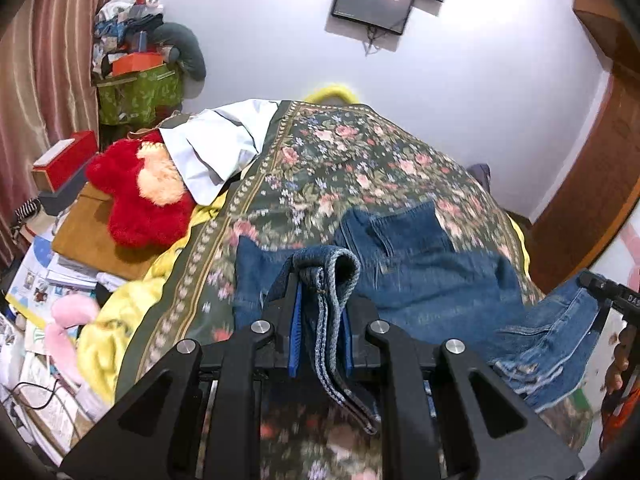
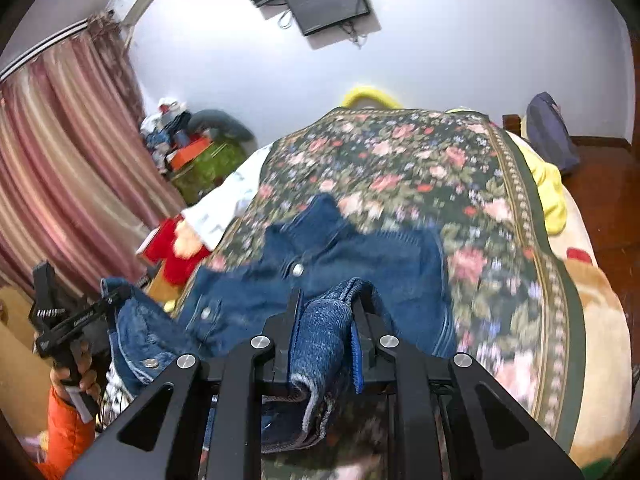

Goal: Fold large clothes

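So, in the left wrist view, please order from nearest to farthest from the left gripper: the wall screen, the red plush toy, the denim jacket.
1. Denim jacket, clamped in the left gripper.
2. Red plush toy, off to the left.
3. Wall screen, high on the far wall.

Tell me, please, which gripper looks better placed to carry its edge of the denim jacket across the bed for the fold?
Neither clearly, perhaps the right. The left gripper and the right gripper each clamp a hem of the denim jacket; open floral bedspread lies ahead of the right.
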### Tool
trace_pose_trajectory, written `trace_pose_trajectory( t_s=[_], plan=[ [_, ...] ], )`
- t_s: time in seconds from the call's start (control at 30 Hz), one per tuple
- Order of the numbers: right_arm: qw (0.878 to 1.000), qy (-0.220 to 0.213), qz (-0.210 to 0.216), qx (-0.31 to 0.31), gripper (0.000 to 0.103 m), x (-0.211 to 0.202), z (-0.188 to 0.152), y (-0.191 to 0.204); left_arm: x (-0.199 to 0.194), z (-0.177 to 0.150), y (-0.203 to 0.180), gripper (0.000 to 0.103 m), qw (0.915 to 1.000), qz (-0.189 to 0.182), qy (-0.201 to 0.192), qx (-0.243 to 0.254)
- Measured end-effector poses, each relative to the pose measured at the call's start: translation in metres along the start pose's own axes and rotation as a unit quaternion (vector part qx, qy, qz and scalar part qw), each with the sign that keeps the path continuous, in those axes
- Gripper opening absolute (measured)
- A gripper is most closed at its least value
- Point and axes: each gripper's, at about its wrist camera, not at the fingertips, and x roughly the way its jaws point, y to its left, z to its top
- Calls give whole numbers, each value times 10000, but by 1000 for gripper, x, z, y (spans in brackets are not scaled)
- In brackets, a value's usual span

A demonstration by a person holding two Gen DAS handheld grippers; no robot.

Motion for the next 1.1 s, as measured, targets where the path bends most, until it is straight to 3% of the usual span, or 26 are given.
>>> trace_pose_trajectory(
  t_s=[0.1,0.3,0.53,0.7,0.83,0.9,1.0,1.1],
  plan=[
    [9999,-8,-117,72,17,28,22,-9,32,20,11,16,9997,45,68,-214],
    [9984,75,-567,-22,17,102,55,-23,115,42,31,16,9970,546,439,-341],
    [9934,550,-991,-199,17,188,59,-47,208,26,56,18,9882,825,1137,-603],
    [9887,787,-1248,-270,17,221,57,-70,236,10,69,21,9834,943,1349,-764],
    [9772,557,-2025,-317,17,205,65,-94,233,8,63,22,9841,1040,1355,-476],
    [9789,521,-1974,-110,17,185,70,-111,231,9,56,25,9827,1131,1440,-274],
    [9835,562,-1709,197,18,154,73,-132,218,16,44,40,9804,1290,1487,13],
    [9850,540,-1636,18,18,126,70,-128,187,28,30,57,9810,1530,1141,343]
  ],
)
